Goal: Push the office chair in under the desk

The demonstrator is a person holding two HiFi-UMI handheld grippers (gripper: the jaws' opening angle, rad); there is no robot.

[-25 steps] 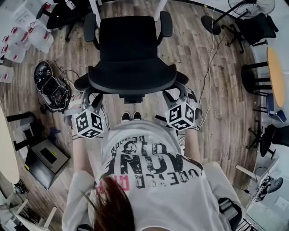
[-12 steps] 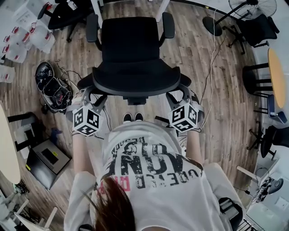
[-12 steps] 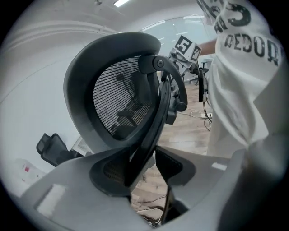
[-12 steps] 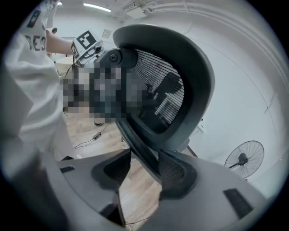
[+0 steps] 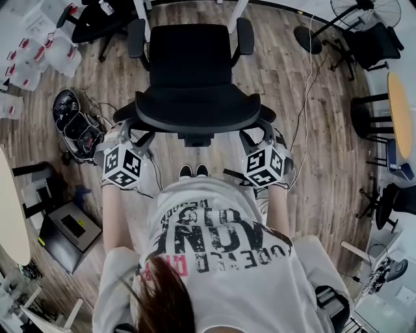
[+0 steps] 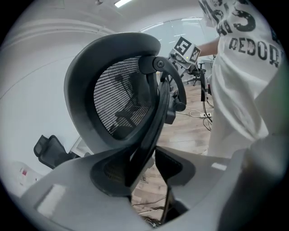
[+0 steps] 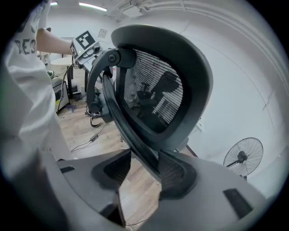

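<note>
The office chair point(image 5: 190, 65) stands on the wooden floor point(image 5: 312, 149) in the middle of the scene. Its seat is toward the far side and its mesh backrest point(image 5: 195, 112) toward us, and we stand just behind it with our shoes point(image 5: 192, 170) near its base. At the far edge, just beyond the seat, we see two white legs point(image 5: 238, 12); we cannot tell whether they belong to the desk. We hold one gripper at each near corner of the backrest. The left gripper point(image 6: 144, 164) has the dark edge of the backrest frame running between its jaws, which have just been opening. The frame lies against one pad and a strip of floor shows between it and the other, so these jaws are spread and pinch nothing. The right gripper point(image 7: 144, 171) stands the same way on the right side, its jaws spread around the frame edge, with the frame close along one pad and a gap to the other. Left of the chair a heap of cables and black gear point(image 5: 75, 127) lies on the floor, with white boxes point(image 5: 39, 55) farther off and a dark case point(image 5: 65, 231) nearer to us. A second black chair point(image 5: 97, 19) sits at the far left. On the right we see a standing fan point(image 5: 364, 10) far off and a round yellow-topped table point(image 5: 400, 110).
</note>
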